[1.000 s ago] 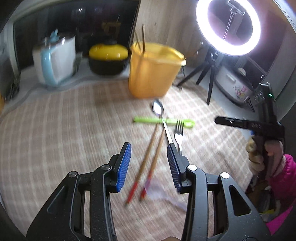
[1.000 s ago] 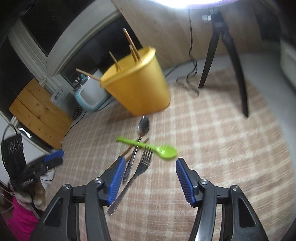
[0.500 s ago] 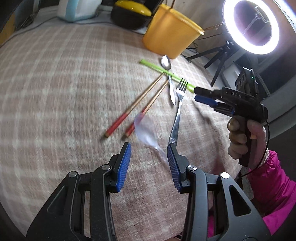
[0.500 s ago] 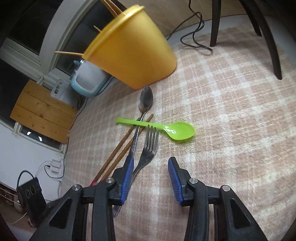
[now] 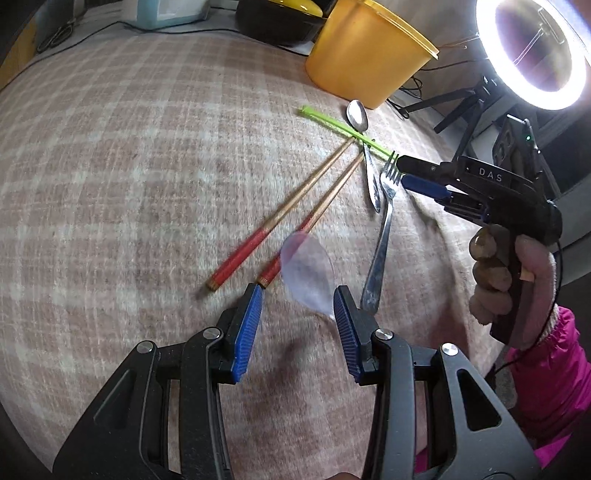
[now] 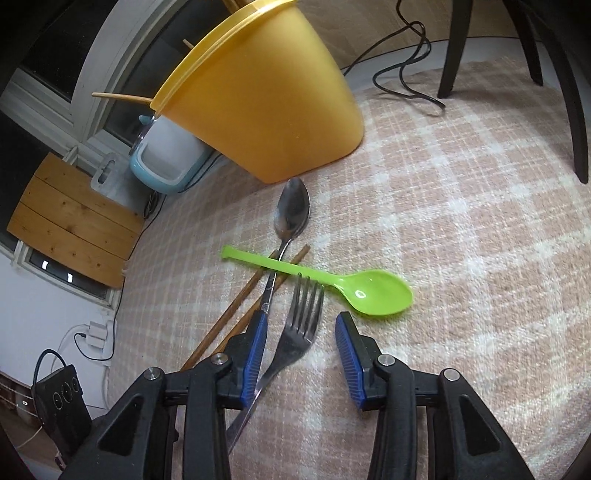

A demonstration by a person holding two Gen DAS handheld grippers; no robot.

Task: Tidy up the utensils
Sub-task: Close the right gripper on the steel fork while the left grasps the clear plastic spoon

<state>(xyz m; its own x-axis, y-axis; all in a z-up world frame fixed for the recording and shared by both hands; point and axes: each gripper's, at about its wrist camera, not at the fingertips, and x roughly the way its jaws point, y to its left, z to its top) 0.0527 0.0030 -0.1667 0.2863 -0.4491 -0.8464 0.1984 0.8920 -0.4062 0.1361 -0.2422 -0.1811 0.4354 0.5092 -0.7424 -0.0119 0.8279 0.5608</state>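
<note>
Hovering low over the checked cloth (image 6: 461, 229), the right gripper (image 6: 301, 354) stands with jaws apart, unclenched, the metal fork (image 6: 301, 325) lying between its pads without contact. The left gripper (image 5: 297, 325) is likewise released, jaws parted above a faint translucent spoon-shaped blur (image 5: 308, 275) that cannot be identified.

Count on the cloth:
- one fork
- one metal spoon (image 6: 291, 214)
- one green plastic spoon (image 6: 373, 293), its handle crossing the others
- two red-tipped chopsticks (image 5: 280, 218)

One yellow bucket (image 6: 266, 107) stands just beyond the spoon, with wooden sticks protruding.

Surroundings: a ring light (image 5: 532, 55) on a tripod, a black-and-yellow pot (image 5: 280, 18), a pale blue appliance (image 6: 166, 162), and a pink sleeve (image 5: 546, 373).
</note>
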